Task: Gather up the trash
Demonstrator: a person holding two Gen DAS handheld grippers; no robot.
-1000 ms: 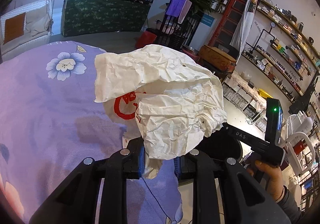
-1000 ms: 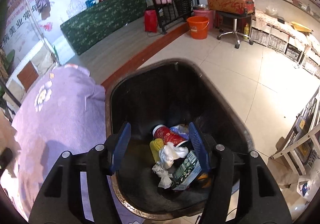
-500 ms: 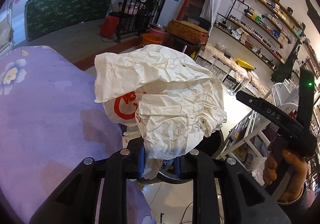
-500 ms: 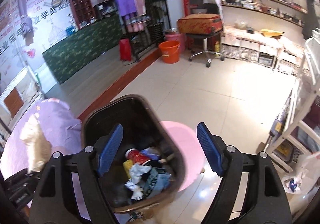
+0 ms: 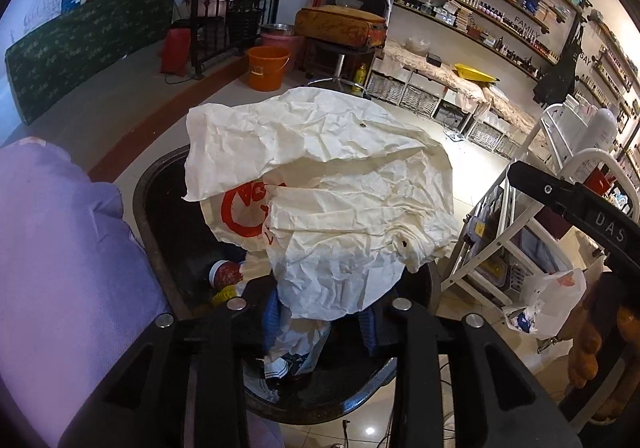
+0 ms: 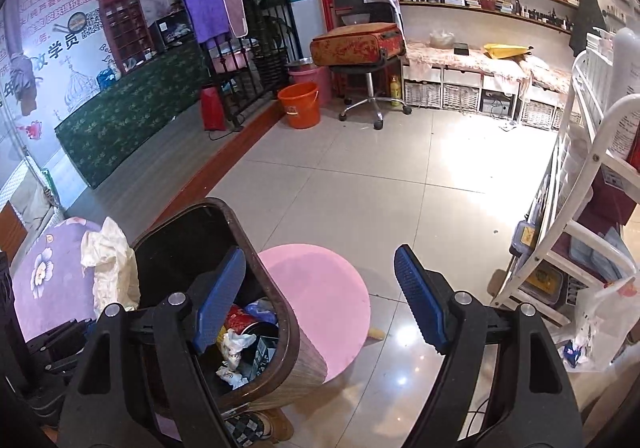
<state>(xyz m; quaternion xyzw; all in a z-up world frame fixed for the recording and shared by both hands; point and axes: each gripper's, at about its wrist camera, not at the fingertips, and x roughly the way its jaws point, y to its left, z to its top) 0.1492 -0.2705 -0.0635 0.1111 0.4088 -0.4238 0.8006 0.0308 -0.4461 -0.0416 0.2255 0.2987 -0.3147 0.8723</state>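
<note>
A crumpled cream-white paper bag (image 5: 340, 208) is showing a red circular logo on its underside. Beneath it, a dark brown trash bin (image 5: 160, 216) with a black inside is holding a red-and-white cup (image 5: 225, 273), something yellow and white scraps. From the right wrist view, the bin's outer wall is looking tan and finely striped. A lilac bed cover (image 6: 52, 280) is displaying a white flower print. A round pink stool (image 6: 320, 300) is sitting on glossy beige floor tiles (image 6: 380, 188). An orange bucket (image 6: 300, 106) is standing farther back. The right claw (image 6: 320, 296) is black with blue ribbed pads (image 6: 416, 292).
</note>
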